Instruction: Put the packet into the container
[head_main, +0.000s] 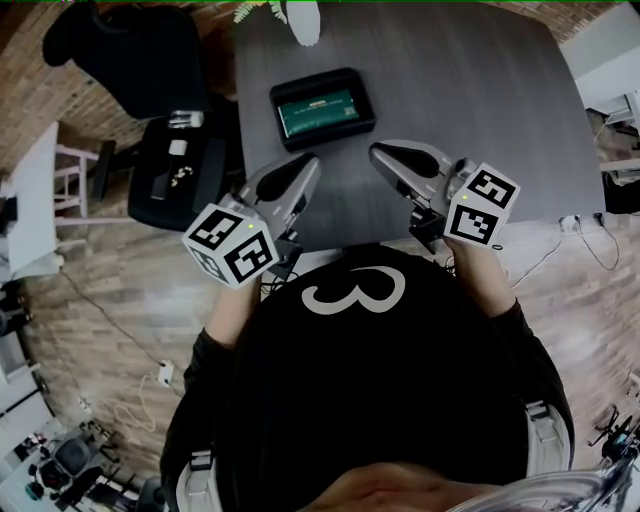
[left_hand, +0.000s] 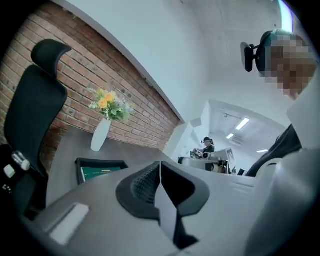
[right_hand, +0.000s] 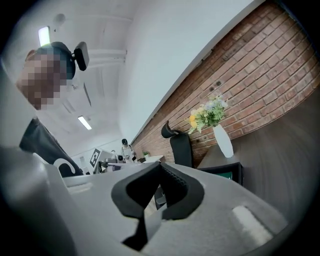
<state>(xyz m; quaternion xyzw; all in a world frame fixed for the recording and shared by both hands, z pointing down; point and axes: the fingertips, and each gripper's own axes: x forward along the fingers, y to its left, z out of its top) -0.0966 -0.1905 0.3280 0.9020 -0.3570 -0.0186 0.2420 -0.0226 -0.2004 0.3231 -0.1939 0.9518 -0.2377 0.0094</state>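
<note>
A black container (head_main: 366, 95) sits on the dark grey table (head_main: 480, 110), and a green packet (head_main: 318, 110) lies flat inside it. In the left gripper view the container (left_hand: 100, 162) with the packet (left_hand: 100, 173) shows at the left; in the right gripper view the container (right_hand: 236, 169) is at the right. My left gripper (head_main: 310, 160) and right gripper (head_main: 378, 150) hover side by side over the table's near edge, short of the container. Both point toward it. Each has its jaws pressed together with nothing between them, as seen on the left gripper (left_hand: 161, 165) and the right gripper (right_hand: 161, 167).
A white vase of flowers (head_main: 304, 18) stands at the table's far edge. A black office chair (head_main: 130, 50) and a black seat with small items (head_main: 175, 170) stand left of the table. A white table (head_main: 30, 200) is further left. Cables (head_main: 575, 235) lie on the wooden floor.
</note>
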